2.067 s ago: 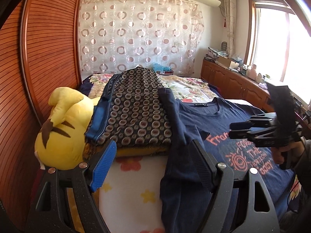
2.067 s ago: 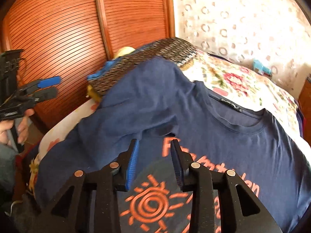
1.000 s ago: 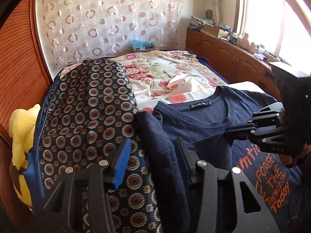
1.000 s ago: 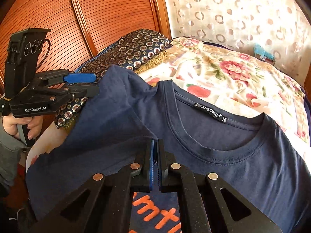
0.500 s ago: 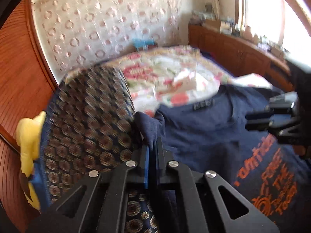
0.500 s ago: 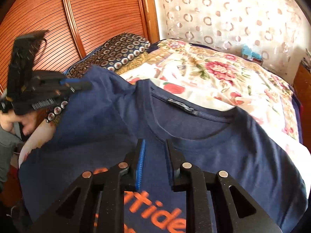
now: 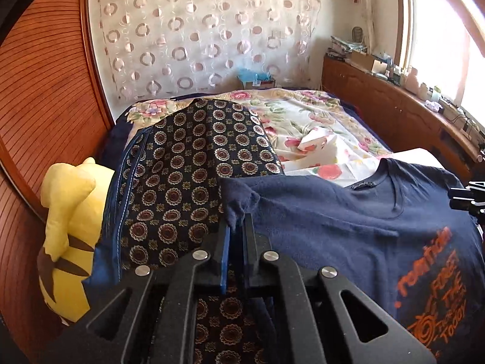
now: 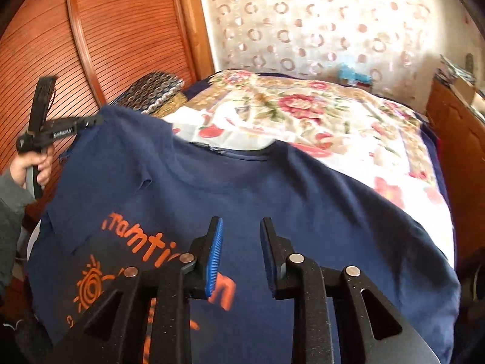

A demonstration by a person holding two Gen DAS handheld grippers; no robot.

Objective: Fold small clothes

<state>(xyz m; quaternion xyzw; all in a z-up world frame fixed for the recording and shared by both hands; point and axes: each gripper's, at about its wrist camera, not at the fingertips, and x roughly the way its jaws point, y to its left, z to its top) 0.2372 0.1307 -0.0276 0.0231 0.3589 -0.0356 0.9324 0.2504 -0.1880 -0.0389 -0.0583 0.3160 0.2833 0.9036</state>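
Note:
A navy T-shirt (image 7: 348,221) with orange print lies front-up on the bed; it also shows in the right wrist view (image 8: 257,188). My left gripper (image 7: 236,230) is shut on the T-shirt's left sleeve corner and holds it above the patterned pillow. In the right wrist view the left gripper (image 8: 91,123) pulls that corner up and to the left. My right gripper (image 8: 241,242) is open and empty, hovering over the shirt's chest above the orange lettering (image 8: 142,242). Its tip shows at the right edge of the left wrist view (image 7: 468,197).
A dark circle-patterned pillow (image 7: 188,176) and a yellow plush toy (image 7: 69,218) lie at the bed's left, against the wooden wardrobe (image 7: 39,97). A floral sheet (image 8: 318,121) covers the bed beyond the shirt. A wooden cabinet (image 7: 394,112) runs along the right under the window.
My left gripper closed on the sleeve corner and has pulled it out to the left. My right gripper opened, let go of the shirt and drew back over the print.

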